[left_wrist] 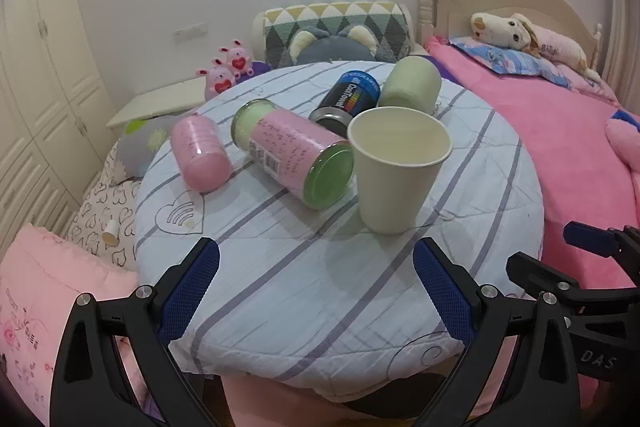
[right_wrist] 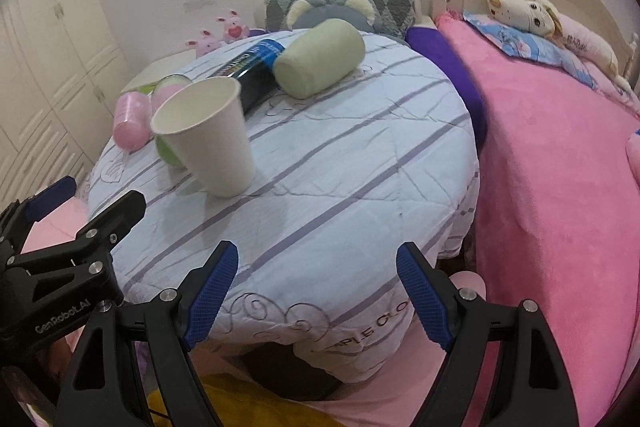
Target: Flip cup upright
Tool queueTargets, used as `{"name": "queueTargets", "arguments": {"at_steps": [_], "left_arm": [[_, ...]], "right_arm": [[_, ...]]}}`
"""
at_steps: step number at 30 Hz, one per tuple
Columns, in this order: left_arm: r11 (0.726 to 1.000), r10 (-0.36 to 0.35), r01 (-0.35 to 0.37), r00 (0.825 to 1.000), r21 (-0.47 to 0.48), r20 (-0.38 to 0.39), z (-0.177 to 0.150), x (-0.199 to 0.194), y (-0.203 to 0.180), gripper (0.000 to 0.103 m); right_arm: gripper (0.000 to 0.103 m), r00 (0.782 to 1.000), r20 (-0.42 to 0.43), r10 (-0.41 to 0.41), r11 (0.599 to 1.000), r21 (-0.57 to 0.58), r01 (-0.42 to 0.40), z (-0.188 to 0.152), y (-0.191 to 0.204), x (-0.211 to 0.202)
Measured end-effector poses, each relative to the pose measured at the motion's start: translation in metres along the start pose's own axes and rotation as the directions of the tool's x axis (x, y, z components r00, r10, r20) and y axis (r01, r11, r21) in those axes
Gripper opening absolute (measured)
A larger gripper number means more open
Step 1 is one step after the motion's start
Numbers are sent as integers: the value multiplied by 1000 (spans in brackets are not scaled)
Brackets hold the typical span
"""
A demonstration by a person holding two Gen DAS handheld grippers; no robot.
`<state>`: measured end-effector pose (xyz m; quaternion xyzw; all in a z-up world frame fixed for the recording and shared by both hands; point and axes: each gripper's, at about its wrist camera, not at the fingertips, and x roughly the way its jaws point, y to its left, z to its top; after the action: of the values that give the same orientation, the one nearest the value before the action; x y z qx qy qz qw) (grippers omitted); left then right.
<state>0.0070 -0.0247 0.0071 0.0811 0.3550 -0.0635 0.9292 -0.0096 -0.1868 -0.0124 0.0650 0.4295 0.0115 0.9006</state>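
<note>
Two tongs are held open and empty at the near edge of the counter (left_wrist: 304,283): the left tongs (left_wrist: 316,291) and the right tongs (right_wrist: 318,291). The cup (left_wrist: 394,169) is seen upright, mouth up, near the middle of the counter, apart from both tongs. Just left of it a pink jar (left_wrist: 292,151) is lying; behind it a dark can (left_wrist: 350,99) and a green roll (left_wrist: 410,85) are lying.

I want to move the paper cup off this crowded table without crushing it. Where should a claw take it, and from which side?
Take the paper cup across its mid wall, coming in level from the near table edge. It stands upright, mouth up, and the pink-labelled jar lies close on its left, so the near and right sides are the free ones. Its thin wall probably calls for a light squeeze. The left claw is open.
</note>
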Motion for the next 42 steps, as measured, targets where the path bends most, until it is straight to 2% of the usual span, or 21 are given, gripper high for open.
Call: {"name": "queueTargets", "arguments": {"at_steps": [5,8,11,18,22,25,30,42], "left_arm": [[1000,0,1,998,-14,69,-6,-7,4,99],[1000,22,-22,995,-3,99,-9,-11,2,101],[1000,11,-11,990,-6,141,-12,-16,2,101],[999,38,-29,962,-35,269,-20,-32,1,101],[999,48,-42,961,-28,274,-22,-30,-2,101],[999,47,-38,957,-36,286,-25,-29,-4,101],[997,59,-43,943,-58,327,-32,-30,-5,101],[996,68,-46,939,-72,337,-35,-24,-4,101]], "right_arm": [[83,996,92,12,1000,-6,-12,-7,9,-14],[83,987,162,-1,1000,-13,3,-10,10,-22],[83,979,203,0,1000,-15,3,-11,10,-26],[83,950,312,4,1000,-23,3,-17,8,-32],[83,931,364,-18,999,-39,34,-22,9,-33],[83,920,392,-1,999,-41,19,-25,7,-35],[84,902,431,-15,999,-37,34,-29,3,-37],[84,900,435,-14,999,-22,26,-35,-4,-30]]}}
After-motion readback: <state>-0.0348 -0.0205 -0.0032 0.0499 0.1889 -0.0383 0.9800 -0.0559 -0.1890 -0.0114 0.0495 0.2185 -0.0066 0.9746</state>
